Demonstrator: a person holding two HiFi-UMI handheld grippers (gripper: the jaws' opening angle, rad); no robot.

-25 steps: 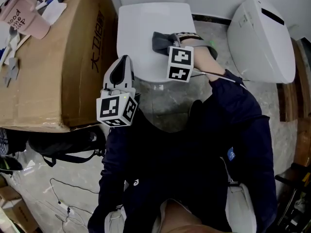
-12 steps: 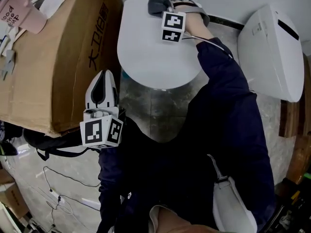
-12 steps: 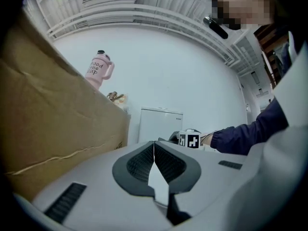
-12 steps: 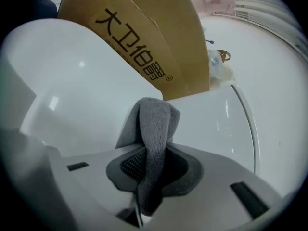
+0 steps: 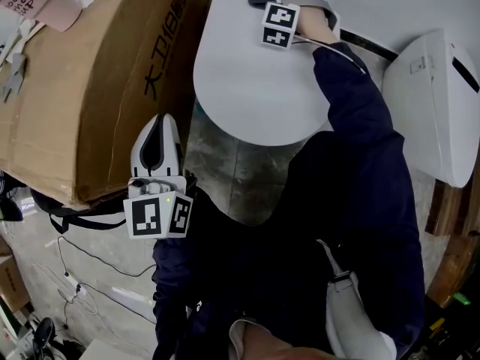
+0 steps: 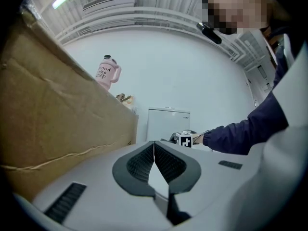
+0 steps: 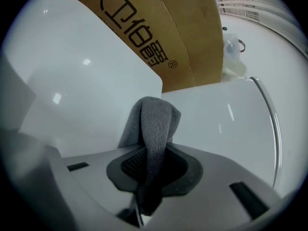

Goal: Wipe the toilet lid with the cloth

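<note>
head view steeply down on toilet lid (image 5: 251, 88) and cardboard box (image 5: 90, 103), left gripper view low beside box, right gripper view close over lid, box in all

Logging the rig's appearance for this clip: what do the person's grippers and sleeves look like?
The left gripper and right gripper are pale grey shells with dark ribbed pads. Each carries a white cube printed with black square markers. The sleeves are dark navy; a thin pale cable runs by the right wrist.
</note>
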